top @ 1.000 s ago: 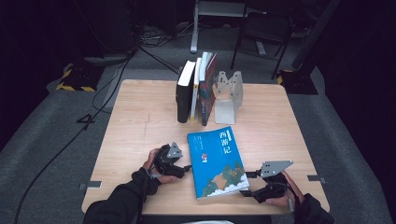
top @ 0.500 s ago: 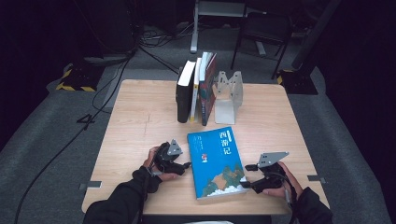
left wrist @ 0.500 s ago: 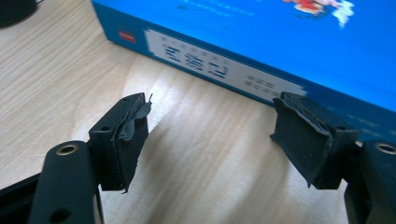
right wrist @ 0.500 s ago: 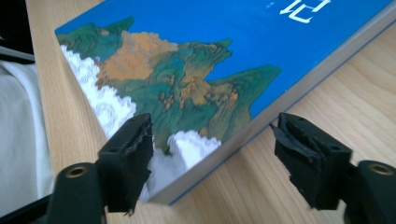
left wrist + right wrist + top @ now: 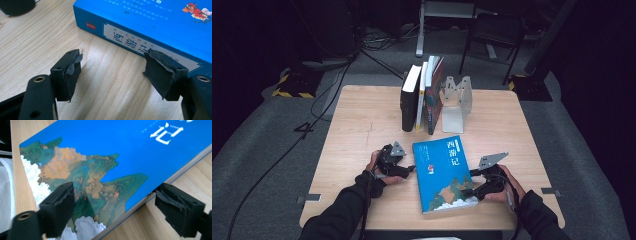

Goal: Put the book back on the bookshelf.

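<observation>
The blue book (image 5: pixel 446 173), flat on the table (image 5: pixel 362 125), is being flanked by left tongs (image 5: pixel 408 170) and right tongs (image 5: pixel 467 187), both wide and empty, the right just opened wider; a squeeze on its edges seems called for next.

One blue book (image 5: pixel 444 172) lies flat, four books (image 5: pixel 422 95) stand upright, one metal bookend (image 5: pixel 456 102), two claws.

the blue book (image 5: pixel 140 147) runs off the right gripper view's top and right edges.
</observation>
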Demonstrator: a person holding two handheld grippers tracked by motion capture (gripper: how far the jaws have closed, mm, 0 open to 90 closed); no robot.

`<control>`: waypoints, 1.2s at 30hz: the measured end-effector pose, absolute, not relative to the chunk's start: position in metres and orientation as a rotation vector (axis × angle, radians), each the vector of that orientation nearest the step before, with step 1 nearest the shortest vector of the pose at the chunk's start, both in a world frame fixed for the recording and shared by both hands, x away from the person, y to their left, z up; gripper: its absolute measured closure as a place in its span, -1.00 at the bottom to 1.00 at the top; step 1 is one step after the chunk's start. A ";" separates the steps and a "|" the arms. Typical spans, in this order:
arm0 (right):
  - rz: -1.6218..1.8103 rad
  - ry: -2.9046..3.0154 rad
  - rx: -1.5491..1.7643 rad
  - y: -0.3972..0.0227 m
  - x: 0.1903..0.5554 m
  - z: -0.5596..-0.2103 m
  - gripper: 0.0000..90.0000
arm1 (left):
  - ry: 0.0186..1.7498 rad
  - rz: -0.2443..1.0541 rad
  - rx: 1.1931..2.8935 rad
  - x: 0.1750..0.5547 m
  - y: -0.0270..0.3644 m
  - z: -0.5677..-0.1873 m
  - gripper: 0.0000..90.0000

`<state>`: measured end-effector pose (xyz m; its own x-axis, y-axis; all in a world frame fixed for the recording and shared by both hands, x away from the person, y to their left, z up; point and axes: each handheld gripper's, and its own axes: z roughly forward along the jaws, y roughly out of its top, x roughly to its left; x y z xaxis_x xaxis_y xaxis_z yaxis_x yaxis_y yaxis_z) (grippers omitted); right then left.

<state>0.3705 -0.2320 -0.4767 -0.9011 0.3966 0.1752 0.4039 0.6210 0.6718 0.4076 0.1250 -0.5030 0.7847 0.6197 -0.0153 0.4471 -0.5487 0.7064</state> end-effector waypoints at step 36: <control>-1.141 -2.726 -0.842 -0.256 0.390 -0.479 -0.52 | 0.781 0.358 2.241 0.436 0.099 -0.502 -0.22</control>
<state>0.3901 -0.2555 -0.4785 -0.8477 0.4601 0.2641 0.5110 0.5745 0.6394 0.4361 0.0994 -0.5021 0.7776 0.6284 0.0220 0.4271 -0.5535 0.7150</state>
